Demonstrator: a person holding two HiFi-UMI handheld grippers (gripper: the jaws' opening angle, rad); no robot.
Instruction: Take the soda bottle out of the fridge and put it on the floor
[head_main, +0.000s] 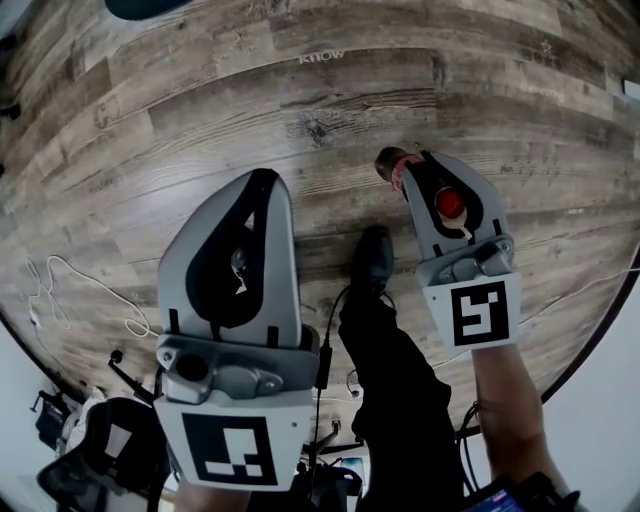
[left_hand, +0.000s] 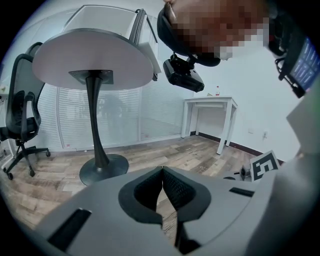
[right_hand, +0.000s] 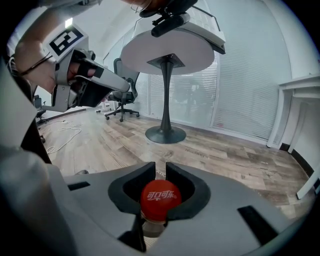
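Note:
The soda bottle (head_main: 393, 166) has a red cap (right_hand: 159, 199) with white print. My right gripper (head_main: 424, 162) is shut on its neck just under the cap, and in the head view the bottle hangs over the wooden floor (head_main: 300, 90) at the right. Seen from the right gripper view, the cap sits between the dark pads (right_hand: 182, 185). The left gripper (head_main: 262, 182) is at the lower left of the head view. In the left gripper view its jaws (left_hand: 162, 175) meet at the tips with nothing between them. No fridge is in view.
A person's dark trouser leg and shoe (head_main: 372, 255) stand between the two grippers. White cables (head_main: 90, 290) lie on the floor at the left. A round pedestal table (left_hand: 95, 60), an office chair (left_hand: 20, 125) and a white desk (left_hand: 210, 102) stand further off.

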